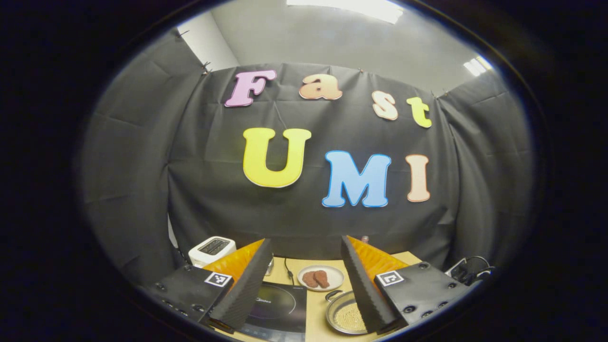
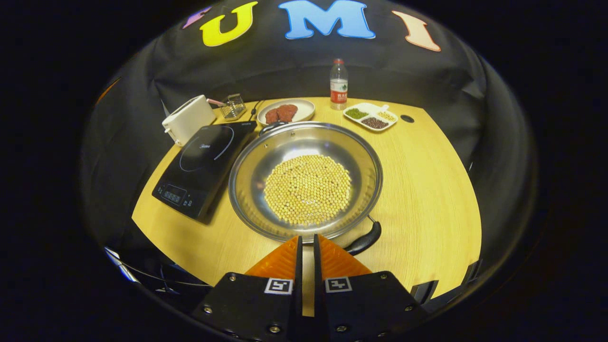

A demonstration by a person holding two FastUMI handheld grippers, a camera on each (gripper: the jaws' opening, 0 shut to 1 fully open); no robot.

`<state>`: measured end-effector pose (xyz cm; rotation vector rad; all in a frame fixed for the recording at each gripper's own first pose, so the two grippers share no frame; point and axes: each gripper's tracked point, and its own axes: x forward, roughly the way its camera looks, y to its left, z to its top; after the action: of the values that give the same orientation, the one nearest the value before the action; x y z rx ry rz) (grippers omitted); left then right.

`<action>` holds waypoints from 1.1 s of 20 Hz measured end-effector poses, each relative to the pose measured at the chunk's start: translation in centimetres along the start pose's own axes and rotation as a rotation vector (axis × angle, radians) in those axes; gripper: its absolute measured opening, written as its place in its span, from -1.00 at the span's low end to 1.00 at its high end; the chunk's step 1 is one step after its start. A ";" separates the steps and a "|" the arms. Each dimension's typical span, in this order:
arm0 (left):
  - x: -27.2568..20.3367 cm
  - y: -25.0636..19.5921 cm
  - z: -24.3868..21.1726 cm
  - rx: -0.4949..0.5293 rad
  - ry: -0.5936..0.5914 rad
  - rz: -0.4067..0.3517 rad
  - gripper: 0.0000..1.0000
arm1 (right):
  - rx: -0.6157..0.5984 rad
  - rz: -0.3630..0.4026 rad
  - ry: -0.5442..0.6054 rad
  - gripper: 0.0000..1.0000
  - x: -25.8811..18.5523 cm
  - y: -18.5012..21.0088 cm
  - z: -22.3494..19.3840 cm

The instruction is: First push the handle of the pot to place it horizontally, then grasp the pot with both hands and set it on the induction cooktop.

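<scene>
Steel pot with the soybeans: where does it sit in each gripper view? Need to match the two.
Left gripper view: the round steel pot of soybeans sits bottom centre-right, partly behind that gripper's right-hand finger.
Right gripper view: the pot sits at centre, just beyond the nearly closed fingertips.
Shared landmark: the black induction cooktop, immediately left of the pot in both.
</scene>
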<state>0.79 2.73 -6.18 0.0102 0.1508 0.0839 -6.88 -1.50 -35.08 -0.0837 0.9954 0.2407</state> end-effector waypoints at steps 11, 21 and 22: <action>0.2 0.6 -1.6 0.007 0.038 0.044 0.90 | 0.076 0.001 0.166 -0.79 2.2 -0.6 -2.7; 0.6 -0.1 -2.1 0.019 0.055 0.043 0.90 | 0.083 -0.073 0.185 -0.93 3.3 -3.3 -2.1; 0.6 -0.2 -2.1 0.019 0.056 0.042 0.90 | 0.087 -0.079 0.189 -0.93 3.3 -3.7 -2.2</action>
<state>1.06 2.60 -8.33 0.0300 0.2071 0.1245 -6.05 -4.98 -39.22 -0.0667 1.1865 0.1182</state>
